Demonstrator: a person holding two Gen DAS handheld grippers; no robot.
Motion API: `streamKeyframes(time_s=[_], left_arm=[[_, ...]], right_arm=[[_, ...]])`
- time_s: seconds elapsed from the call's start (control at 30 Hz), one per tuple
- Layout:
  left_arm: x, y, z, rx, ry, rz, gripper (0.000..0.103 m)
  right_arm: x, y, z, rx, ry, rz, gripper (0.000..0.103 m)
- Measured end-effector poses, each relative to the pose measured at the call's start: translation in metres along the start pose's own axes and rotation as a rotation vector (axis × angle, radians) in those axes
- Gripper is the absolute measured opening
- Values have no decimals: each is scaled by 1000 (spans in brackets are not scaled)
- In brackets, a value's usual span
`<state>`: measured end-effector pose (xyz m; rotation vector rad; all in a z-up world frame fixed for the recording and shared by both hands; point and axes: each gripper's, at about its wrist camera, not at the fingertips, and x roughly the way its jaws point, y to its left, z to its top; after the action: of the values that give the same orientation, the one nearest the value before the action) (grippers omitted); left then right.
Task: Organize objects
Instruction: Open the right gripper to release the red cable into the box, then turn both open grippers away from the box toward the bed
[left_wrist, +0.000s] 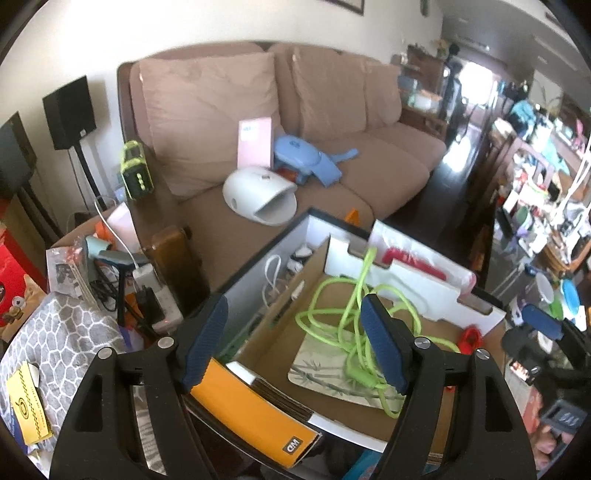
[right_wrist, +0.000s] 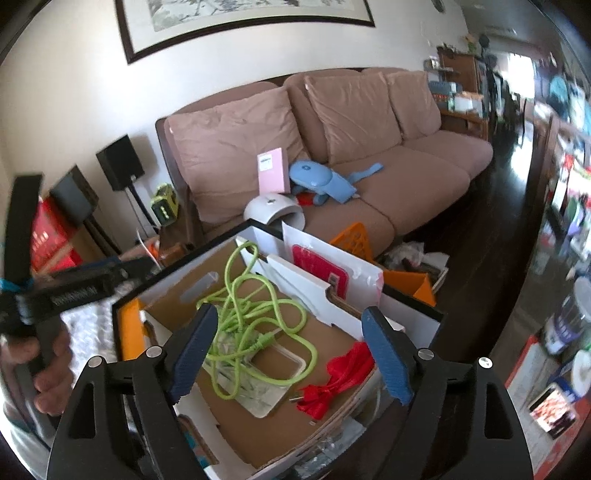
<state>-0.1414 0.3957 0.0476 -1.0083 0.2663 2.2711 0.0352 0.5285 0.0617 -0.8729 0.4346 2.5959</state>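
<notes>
Home living room: brown sofa (left_wrist: 280, 122), framed picture (right_wrist: 243, 22), cluttered shelves (left_wrist: 535, 177).

Background, not handled. Brown sofa (left_wrist: 369, 155) along the wall, loose back cushions (right_wrist: 236, 151) upright. Framed picture (right_wrist: 240, 22) hangs above it. Two black speakers (left_wrist: 69, 110) on stands at the sofa's left end; a lime-green gadget (left_wrist: 136, 171) sits on the wooden armrest there. Red carton (left_wrist: 13, 280) at far left. Grey-white patterned cloth (left_wrist: 62, 343) lies in the left foreground, with a yellow card (left_wrist: 27, 406) on it. Dark wood floor (right_wrist: 491, 258) to the right, beside cluttered shelves (left_wrist: 539, 177), blurred.
</notes>
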Motion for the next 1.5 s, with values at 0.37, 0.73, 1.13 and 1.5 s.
streamKeyframes(time_s=[0.37,0.73,1.13,1.5], left_arm=[[-32,5,-10,-14,-111,-20,95],[-75,14,-31,-54,-155,-55,103],[-122,92,-77,-203,-233,47,103],[-200,249,-172,-466,-182,430,103]], right_arm=[[-5,28,0,-58,-12,30,87],[-21,56,-2,-60,-119,127,91],[-17,100,-15,-117,-147,239,102],[2,151,-39,-179,-32,372,102]])
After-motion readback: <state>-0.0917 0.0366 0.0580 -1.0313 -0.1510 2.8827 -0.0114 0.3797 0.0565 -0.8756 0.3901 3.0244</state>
